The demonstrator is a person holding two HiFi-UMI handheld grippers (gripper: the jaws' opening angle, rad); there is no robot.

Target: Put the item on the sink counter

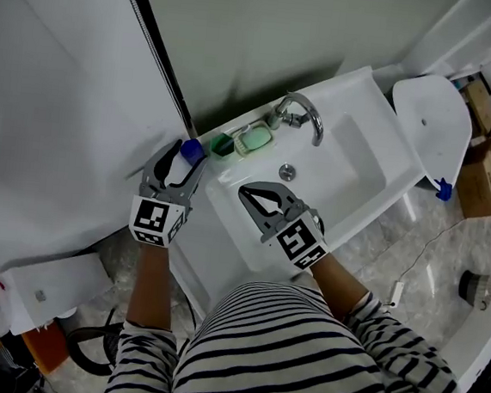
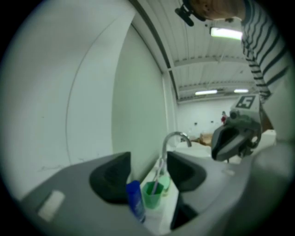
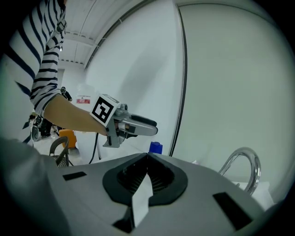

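Note:
A blue-capped tube [image 1: 192, 151] stands at the left back corner of the white sink counter [image 1: 230, 177]. My left gripper [image 1: 184, 161] is open around it. In the left gripper view the blue tube [image 2: 135, 201] stands low between the wide-apart pads [image 2: 110, 177], which do not press on it. My right gripper [image 1: 246, 193] hovers over the basin, shut and empty. Its jaws [image 3: 147, 157] meet in the right gripper view, where the left gripper [image 3: 133, 125] and the tube [image 3: 156, 147] also show.
On the counter's back ledge, right of the tube, stand a green cup [image 2: 152, 194] with a toothbrush, a green soap dish [image 1: 254, 138] and a chrome faucet [image 1: 303, 115]. A white wall panel [image 1: 55, 112] is close on the left. A white oval lid [image 1: 433, 110] and cardboard boxes [image 1: 486, 167] are at the right.

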